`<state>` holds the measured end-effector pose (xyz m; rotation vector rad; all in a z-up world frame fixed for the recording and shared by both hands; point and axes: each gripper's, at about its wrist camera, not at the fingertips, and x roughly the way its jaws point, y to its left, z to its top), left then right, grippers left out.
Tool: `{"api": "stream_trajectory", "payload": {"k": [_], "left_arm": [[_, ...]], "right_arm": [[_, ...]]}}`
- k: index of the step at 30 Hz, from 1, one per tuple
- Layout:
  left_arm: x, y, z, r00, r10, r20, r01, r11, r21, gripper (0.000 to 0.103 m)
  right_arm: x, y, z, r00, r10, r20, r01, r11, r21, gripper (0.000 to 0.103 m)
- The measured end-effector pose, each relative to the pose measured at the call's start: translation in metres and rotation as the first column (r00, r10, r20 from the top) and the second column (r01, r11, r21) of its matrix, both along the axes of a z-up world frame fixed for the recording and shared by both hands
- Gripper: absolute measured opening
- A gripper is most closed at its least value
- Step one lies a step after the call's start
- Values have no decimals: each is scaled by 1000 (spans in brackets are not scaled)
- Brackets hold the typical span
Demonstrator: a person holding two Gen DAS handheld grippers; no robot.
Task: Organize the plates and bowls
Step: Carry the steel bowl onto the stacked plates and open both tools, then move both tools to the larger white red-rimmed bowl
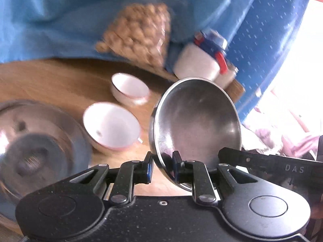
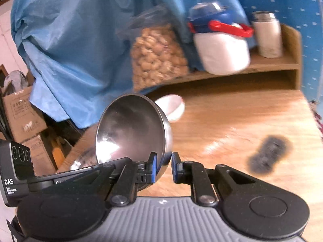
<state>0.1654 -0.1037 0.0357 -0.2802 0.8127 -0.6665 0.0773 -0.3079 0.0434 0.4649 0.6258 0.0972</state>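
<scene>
My left gripper [image 1: 163,166] is shut on the rim of a steel bowl [image 1: 197,121], held tilted above the wooden table [image 1: 50,80]. My right gripper [image 2: 163,167] is shut on the rim of a second steel bowl [image 2: 131,129], also tilted and off the table. Two white bowls with pink rims [image 1: 112,126] [image 1: 130,88] sit on the table in the left wrist view; one white bowl [image 2: 171,105] shows behind the steel bowl in the right wrist view. A wide steel plate [image 1: 34,141] lies at the left.
A bag of walnuts [image 2: 157,58], a white jar with a blue lid and red handle [image 2: 222,46] and a white flask [image 2: 267,36] stand on a low wooden shelf [image 2: 272,66] at the back. Blue cloth [image 2: 70,40] hangs behind. Cardboard boxes [image 2: 24,113] stand off the left edge.
</scene>
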Motion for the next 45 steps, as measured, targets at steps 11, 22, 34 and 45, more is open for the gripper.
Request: {"api": "stream_trajectory", "payload": {"k": [11, 22, 34, 45], "left_arm": [[-17, -28, -24, 991, -93, -98, 100, 993, 67, 22], [-7, -49, -29, 983, -110, -149, 127, 986, 112, 23], [-4, -50, -24, 991, -90, -104, 101, 988, 113, 43], [-15, -33, -17, 998, -39, -48, 43, 995, 90, 90]], "right_arm": [[-25, -23, -19, 989, -15, -149, 15, 1000, -1, 18], [-16, -44, -33, 972, 13, -237, 0, 999, 54, 18], [-16, -49, -30, 982, -24, -187, 26, 1000, 11, 26], [-18, -47, -27, 985, -42, -165, 37, 999, -29, 44]]}}
